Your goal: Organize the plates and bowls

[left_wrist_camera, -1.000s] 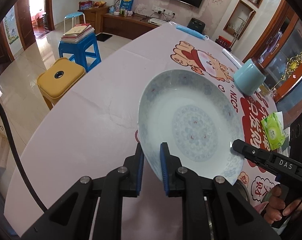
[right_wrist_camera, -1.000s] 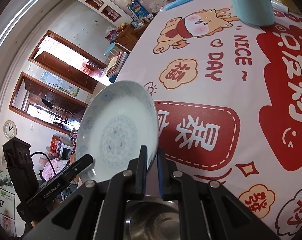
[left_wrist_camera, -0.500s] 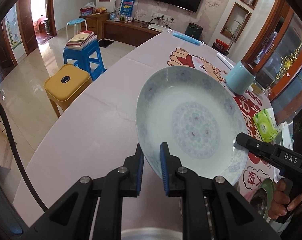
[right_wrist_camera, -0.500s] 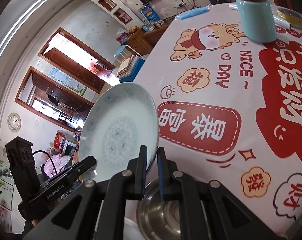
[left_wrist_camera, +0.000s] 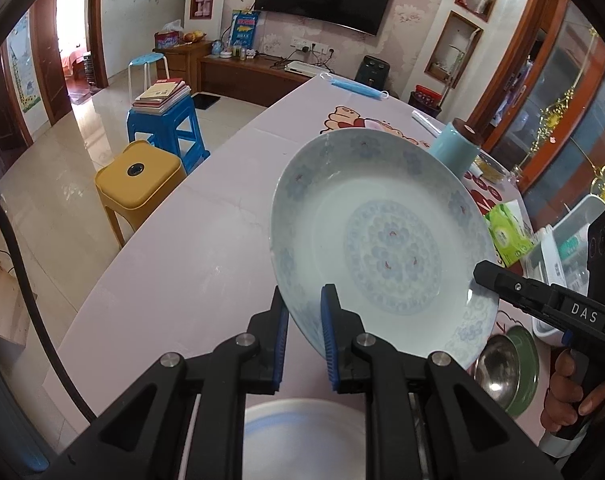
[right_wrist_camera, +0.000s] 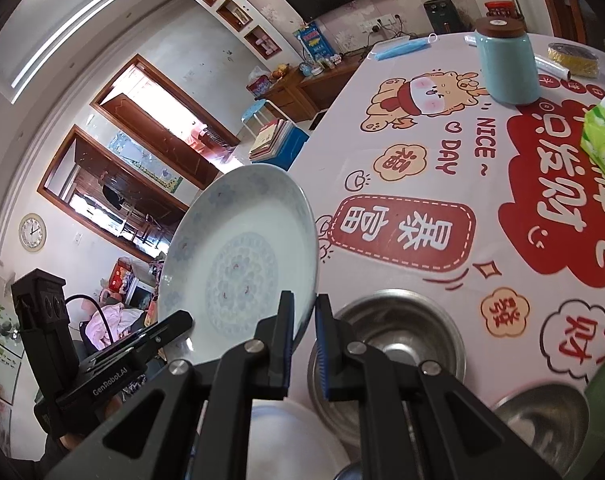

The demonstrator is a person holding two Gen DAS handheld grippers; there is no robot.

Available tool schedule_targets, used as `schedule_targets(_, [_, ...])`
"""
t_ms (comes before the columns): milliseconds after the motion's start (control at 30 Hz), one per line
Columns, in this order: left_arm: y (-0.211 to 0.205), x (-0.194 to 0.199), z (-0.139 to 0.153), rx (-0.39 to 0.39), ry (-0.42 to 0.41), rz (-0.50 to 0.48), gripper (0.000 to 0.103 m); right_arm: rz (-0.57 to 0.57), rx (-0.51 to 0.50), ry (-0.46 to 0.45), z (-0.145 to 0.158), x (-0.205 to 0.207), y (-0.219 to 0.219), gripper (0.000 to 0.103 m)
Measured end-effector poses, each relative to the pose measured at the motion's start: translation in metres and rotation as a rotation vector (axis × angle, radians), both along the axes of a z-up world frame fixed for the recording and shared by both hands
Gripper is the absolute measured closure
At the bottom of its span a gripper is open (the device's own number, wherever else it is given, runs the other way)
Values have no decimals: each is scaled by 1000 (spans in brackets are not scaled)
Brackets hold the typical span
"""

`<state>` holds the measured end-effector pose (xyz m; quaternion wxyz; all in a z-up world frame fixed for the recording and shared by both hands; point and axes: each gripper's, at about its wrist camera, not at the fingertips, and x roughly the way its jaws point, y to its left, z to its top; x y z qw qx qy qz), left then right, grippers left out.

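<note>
My left gripper (left_wrist_camera: 304, 336) is clamped on the near rim of the patterned plate (left_wrist_camera: 382, 240), my right gripper (right_wrist_camera: 302, 336) clamped on the opposite rim. Plate tilted, clear of the tabletop (left_wrist_camera: 190, 248). Steel bowl (right_wrist_camera: 386, 344) just right of the right gripper, white plate (left_wrist_camera: 302, 436) below the left.

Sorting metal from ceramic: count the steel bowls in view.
2. One steel bowl sits just beyond the right gripper; another steel bowl, green outside, is at the lower right. More may be hidden.
</note>
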<state>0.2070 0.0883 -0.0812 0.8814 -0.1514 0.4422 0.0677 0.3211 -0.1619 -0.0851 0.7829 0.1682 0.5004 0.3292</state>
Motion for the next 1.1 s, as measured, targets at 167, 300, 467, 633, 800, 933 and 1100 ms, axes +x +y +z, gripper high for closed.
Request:
schedule_targets(167, [-1, -19, 4, 6, -3, -14, 89, -6, -6, 1, 4, -23, -2, 93])
schedule_targets(300, [-1, -33, 4, 2, 2, -25, 89, -19, -13, 10, 3, -44, -2, 93])
schedule_targets(467, [2, -57, 2, 0, 13, -57, 89, -42, -18, 18, 3, -68, -2, 93])
schedule_targets(633, [4, -78, -2, -6, 32, -96, 89, -76, -23, 22, 2, -97, -3, 93])
schedule_targets(800, [1, -102, -8, -3, 51, -152, 89, -120, -27, 38, -3, -130, -5, 93])
schedule_targets(933, [1, -117, -15, -5, 72, -198, 89, -154, -33, 54, -9, -152, -4, 93])
schedule_targets(1100, [1, -133, -25, -9, 92, -258, 89, -197, -44, 72, -18, -180, -4, 93])
